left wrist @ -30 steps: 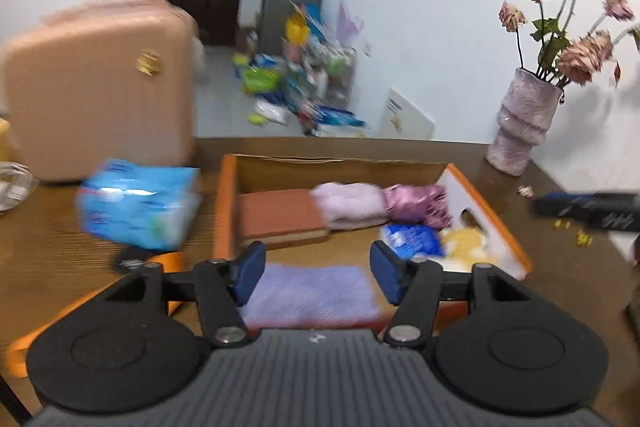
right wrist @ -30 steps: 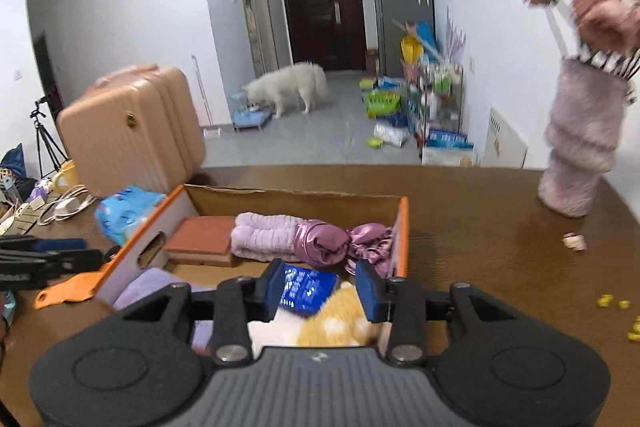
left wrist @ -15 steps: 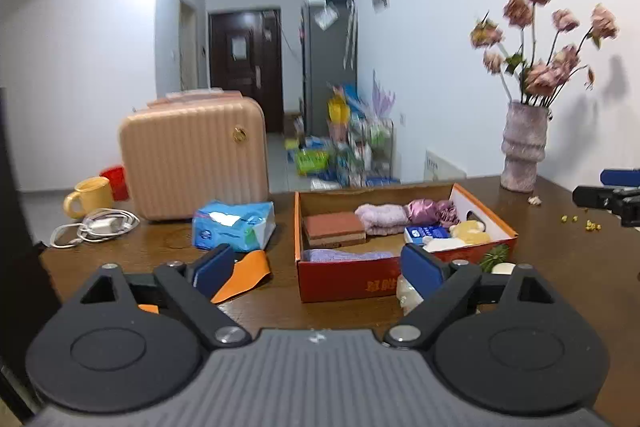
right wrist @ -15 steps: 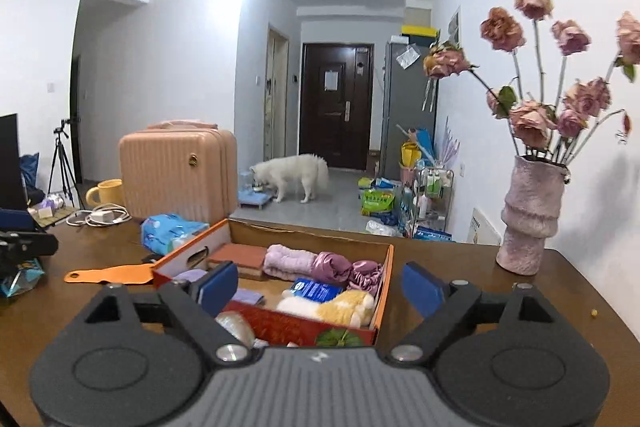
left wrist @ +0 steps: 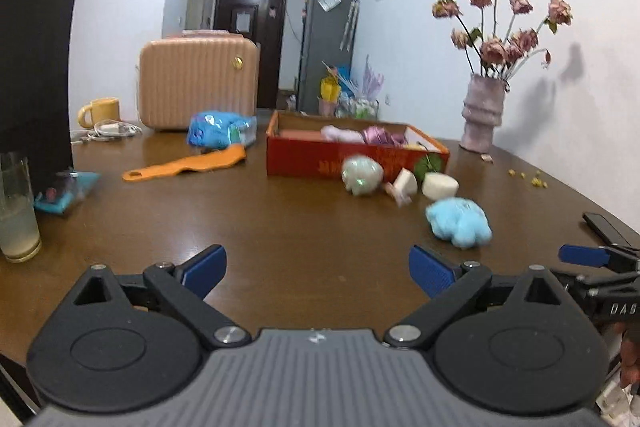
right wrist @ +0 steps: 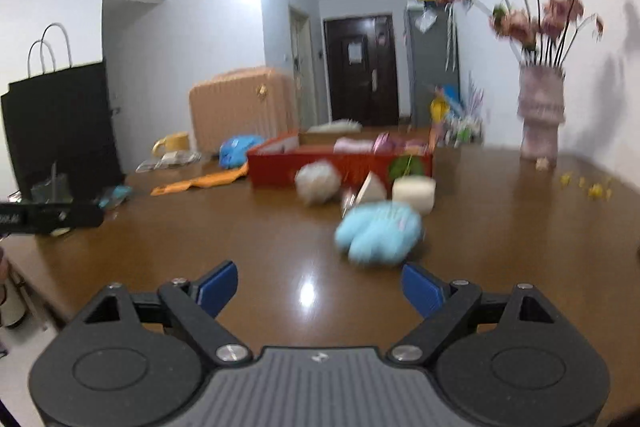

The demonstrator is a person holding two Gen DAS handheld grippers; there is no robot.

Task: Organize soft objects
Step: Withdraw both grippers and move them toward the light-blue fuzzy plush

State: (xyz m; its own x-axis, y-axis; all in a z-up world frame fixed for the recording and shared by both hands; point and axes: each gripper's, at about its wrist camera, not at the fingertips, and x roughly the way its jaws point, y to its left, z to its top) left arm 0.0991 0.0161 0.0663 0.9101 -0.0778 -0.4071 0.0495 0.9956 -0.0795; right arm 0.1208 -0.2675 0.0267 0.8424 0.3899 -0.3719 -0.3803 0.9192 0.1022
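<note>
A red cardboard box [left wrist: 320, 157] [right wrist: 280, 163] holds folded towels and pink soft items in the middle of the brown table. In front of it lie a pale round plush [left wrist: 361, 174] [right wrist: 318, 181], a white sponge block [left wrist: 440, 185] [right wrist: 413, 192] and a light blue plush toy [left wrist: 458, 221] [right wrist: 378, 231]. My left gripper [left wrist: 318, 267] is open and empty, well short of the toys. My right gripper [right wrist: 320, 285] is open and empty, just short of the blue plush; it also shows at the right edge of the left wrist view [left wrist: 592, 259].
A blue tissue pack [left wrist: 220, 129], an orange strip [left wrist: 184, 167], a pink suitcase [left wrist: 198, 83] and a yellow mug [left wrist: 100, 111] stand at the back left. A black bag [left wrist: 34, 79] and a glass [left wrist: 16, 211] are at the left. A flower vase [left wrist: 482, 117] stands at the right.
Both grippers have pulled back from over the box to the table's near edge and have opened wide. The loose plush toys in front of the box have come into view.
</note>
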